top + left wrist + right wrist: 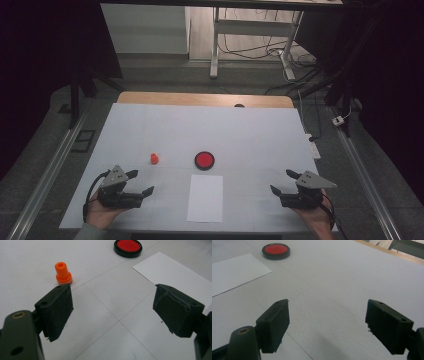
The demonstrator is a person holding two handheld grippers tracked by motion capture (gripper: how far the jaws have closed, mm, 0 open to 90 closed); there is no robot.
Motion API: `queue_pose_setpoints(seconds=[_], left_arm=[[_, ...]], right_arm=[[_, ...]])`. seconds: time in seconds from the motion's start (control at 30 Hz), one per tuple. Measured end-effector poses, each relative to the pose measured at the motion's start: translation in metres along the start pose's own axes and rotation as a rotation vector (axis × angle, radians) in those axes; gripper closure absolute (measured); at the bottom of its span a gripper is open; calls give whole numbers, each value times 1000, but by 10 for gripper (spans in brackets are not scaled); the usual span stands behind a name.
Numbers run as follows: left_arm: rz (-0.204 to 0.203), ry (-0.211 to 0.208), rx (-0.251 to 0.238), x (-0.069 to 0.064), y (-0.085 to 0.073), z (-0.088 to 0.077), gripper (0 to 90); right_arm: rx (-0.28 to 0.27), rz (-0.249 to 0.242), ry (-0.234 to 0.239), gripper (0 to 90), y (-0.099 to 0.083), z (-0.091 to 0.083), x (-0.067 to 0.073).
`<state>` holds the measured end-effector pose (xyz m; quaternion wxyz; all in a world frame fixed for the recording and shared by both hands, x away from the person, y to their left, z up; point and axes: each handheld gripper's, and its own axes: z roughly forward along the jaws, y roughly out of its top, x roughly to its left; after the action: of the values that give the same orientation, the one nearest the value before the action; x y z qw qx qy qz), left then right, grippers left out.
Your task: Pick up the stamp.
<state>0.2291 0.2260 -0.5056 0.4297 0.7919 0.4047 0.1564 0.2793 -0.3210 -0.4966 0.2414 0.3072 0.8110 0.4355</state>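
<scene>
— What is lying out past the tabletop [150,125]?
— Cables [250,50] are trailing over the floor by a white desk frame [216,45]; a power strip [313,145] is sitting at the right edge.

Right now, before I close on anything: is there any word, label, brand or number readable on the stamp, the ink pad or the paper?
None: no readable text anywhere.
Orange stamp: plain, no marking visible.
Red ink pad: black rim, no label visible.
White paper sheet: blank.
</scene>
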Motion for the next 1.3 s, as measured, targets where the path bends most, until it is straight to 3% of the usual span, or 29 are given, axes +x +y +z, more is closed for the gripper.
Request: queue_pose_setpoints(seconds=[0.77,1.13,1.3], left_arm=[[19,12,4,-2,1,2,177],[56,38,16,-8,13,4,177],[60,33,19,-4,22,5,180]], right_arm=[[-11,-1,10,218,2,1,1],[-10,6,7,218,2,1,1],[-9,9,7,219,2,1,1]])
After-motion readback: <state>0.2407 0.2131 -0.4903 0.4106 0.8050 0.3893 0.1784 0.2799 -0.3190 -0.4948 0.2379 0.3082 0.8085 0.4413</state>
